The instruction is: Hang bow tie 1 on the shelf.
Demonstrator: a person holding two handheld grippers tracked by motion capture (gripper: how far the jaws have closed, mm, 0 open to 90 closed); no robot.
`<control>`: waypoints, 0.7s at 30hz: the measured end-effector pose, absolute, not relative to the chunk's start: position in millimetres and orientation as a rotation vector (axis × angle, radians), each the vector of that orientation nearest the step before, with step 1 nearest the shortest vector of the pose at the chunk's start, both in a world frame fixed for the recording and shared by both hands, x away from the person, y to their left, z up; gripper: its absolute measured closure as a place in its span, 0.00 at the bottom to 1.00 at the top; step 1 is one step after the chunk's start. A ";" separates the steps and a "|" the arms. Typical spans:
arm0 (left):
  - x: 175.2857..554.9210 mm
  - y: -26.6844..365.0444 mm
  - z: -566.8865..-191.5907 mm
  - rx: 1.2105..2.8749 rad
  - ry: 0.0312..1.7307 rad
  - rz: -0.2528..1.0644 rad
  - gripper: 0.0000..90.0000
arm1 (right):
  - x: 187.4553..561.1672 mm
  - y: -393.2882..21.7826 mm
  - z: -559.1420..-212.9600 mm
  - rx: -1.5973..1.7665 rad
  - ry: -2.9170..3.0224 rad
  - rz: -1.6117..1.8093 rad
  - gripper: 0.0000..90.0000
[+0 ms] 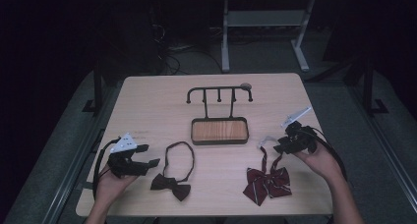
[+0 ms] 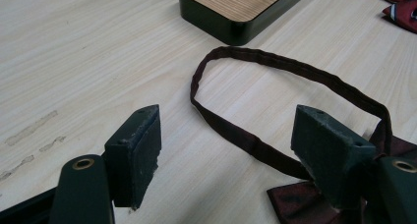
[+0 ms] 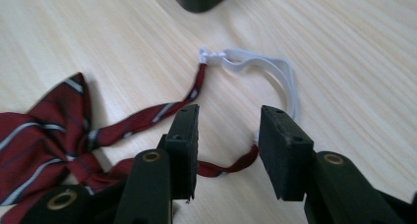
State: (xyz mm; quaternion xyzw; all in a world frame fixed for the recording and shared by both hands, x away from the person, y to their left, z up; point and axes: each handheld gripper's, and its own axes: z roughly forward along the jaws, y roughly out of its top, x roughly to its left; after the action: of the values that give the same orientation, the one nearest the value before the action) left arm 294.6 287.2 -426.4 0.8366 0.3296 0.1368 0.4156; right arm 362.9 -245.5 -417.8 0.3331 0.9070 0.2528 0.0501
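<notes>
High view. My left gripper (image 1: pixel 147 163) sits at the lower left of the frame, held in the left hand (image 1: pixel 109 184), with its jaws pointing right toward the dark bow tie (image 1: pixel 170 185). That tie lies just right of the gripper, its neck band looping up toward centre frame. My right gripper (image 1: pixel 281 146) is at the right of the frame in the right hand (image 1: pixel 322 161), its tips just above the striped red bow tie (image 1: pixel 268 183), which lies at the lower right of the table (image 1: pixel 147 106). A wood-floored tray (image 1: pixel 219 131) with a hook rack (image 1: pixel 219 92) behind it stands at centre.

Left gripper view. Jaws stand wide apart with nothing clamped. Bare tabletop and part of the dark tie's band (image 2: pixel 275 67) lie between them; the band runs behind the right-hand jaw at lower right. The tray corner (image 2: pixel 236 30) is at the top centre.

Right gripper view. Jaws are partly open, a moderate gap, pads not pressing on anything. The red strap (image 3: pixel 231 166) of the striped tie crosses the gap low in the frame, beneath the tips. I cannot tell whether the strap touches the pads. The white elastic loop (image 3: pixel 275 69) curves at centre-upper frame; the bow (image 3: pixel 44 135) fills the left edge.
</notes>
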 end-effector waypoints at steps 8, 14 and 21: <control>294.1 286.9 -426.2 2.101 0.823 0.346 0.30 | 372.8 -244.7 -422.0 1.048 2.766 0.731 0.66; 294.9 287.7 -426.7 2.104 0.830 0.346 0.30 | 375.1 -244.2 -427.0 1.092 2.746 0.667 0.68; 294.9 287.4 -426.9 2.110 0.829 0.346 0.30 | 378.5 -249.8 -435.4 1.164 2.748 0.653 0.69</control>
State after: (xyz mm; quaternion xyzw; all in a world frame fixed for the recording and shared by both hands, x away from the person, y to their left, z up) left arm 294.9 287.4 -426.9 0.8385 0.3294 0.1376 0.4117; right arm 378.5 -249.8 -435.4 0.3807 0.8986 0.2137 0.0434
